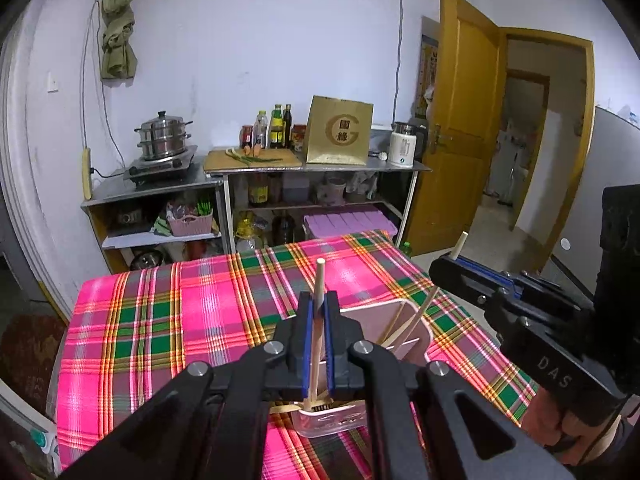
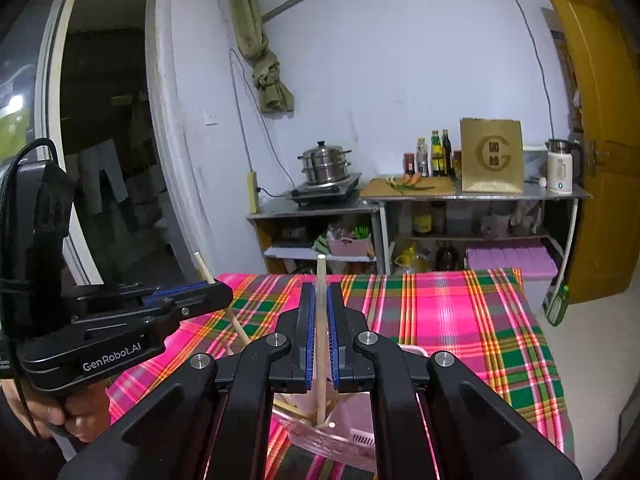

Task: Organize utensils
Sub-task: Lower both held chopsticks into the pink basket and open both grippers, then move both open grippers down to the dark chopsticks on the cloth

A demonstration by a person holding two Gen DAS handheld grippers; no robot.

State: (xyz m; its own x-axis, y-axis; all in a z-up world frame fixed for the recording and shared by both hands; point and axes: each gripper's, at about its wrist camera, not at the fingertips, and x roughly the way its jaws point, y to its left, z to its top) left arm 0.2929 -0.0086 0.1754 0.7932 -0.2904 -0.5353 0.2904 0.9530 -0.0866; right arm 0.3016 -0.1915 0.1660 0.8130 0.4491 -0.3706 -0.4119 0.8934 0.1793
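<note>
My left gripper (image 1: 319, 300) is shut on an upright wooden chopstick (image 1: 319, 280); its lower end reaches the near rim of a pink utensil holder (image 1: 416, 344) that stands on the plaid cloth. Several chopsticks (image 1: 412, 320) lean inside the holder. To the right, my right gripper (image 1: 452, 264) grips another chopstick (image 1: 461, 244). In the right wrist view, the right gripper (image 2: 320, 292) is shut on its upright chopstick (image 2: 320, 272), whose tip dips into the holder (image 2: 360, 412). The left gripper (image 2: 218, 286) is at the left with its chopstick (image 2: 202, 266).
The table wears a pink and green plaid cloth (image 1: 160, 320), and a thin tan stick (image 1: 280, 292) lies on it. Behind stand metal shelves with a steamer pot (image 1: 162, 136), bottles (image 1: 276, 124), a paper bag (image 1: 340, 132) and a kettle (image 1: 404, 144). A yellow door (image 1: 468, 120) is open at the right.
</note>
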